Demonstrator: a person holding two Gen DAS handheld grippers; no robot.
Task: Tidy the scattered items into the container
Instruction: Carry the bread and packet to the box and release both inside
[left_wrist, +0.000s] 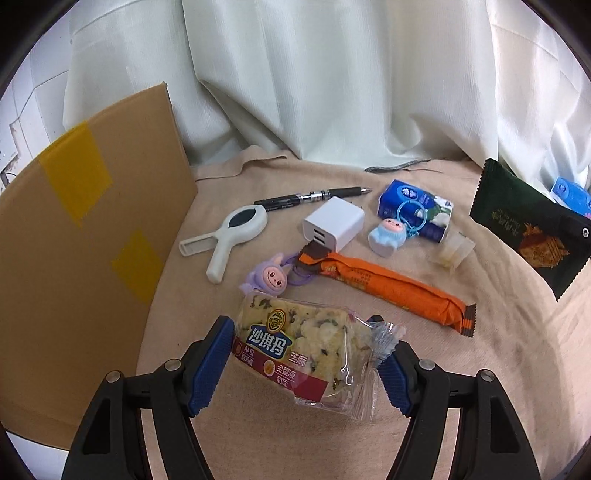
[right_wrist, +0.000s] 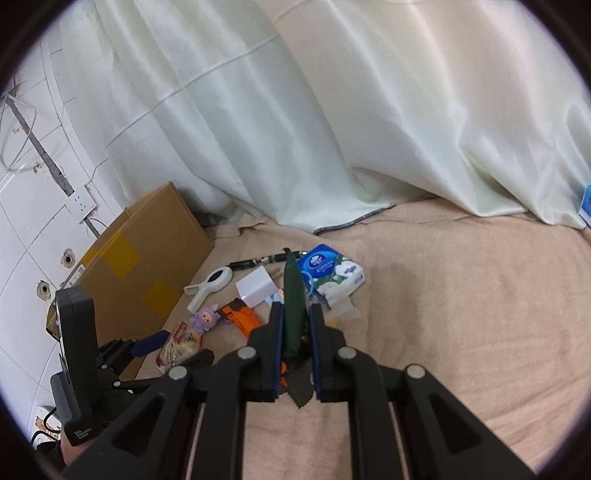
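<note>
From the left wrist camera, the left gripper (left_wrist: 306, 354) has its blue pads against both ends of a wrapped sesame cake (left_wrist: 295, 350), grasping it over the beige cloth (left_wrist: 480, 369); the cardboard box (left_wrist: 81, 236) stands to the cake's left, its flap with yellow tape raised; beyond the cake lie a purple toy (left_wrist: 269, 275), an orange snack bar (left_wrist: 388, 284), a white charger (left_wrist: 333, 222), a white hand mirror (left_wrist: 236, 232), a black pen (left_wrist: 314, 195), a tissue pack (left_wrist: 413, 210) and a blue toy (left_wrist: 388, 236); a dark green packet (left_wrist: 532, 229) hangs to the far right. From the right wrist camera, the right gripper (right_wrist: 295, 328) is clenched on that dark green packet (right_wrist: 293, 295), seen edge-on and lifted above the cloth (right_wrist: 461, 314); the box (right_wrist: 147, 266) sits to its left, with the left gripper (right_wrist: 173, 341) and cake (right_wrist: 181, 343) beside it.
</note>
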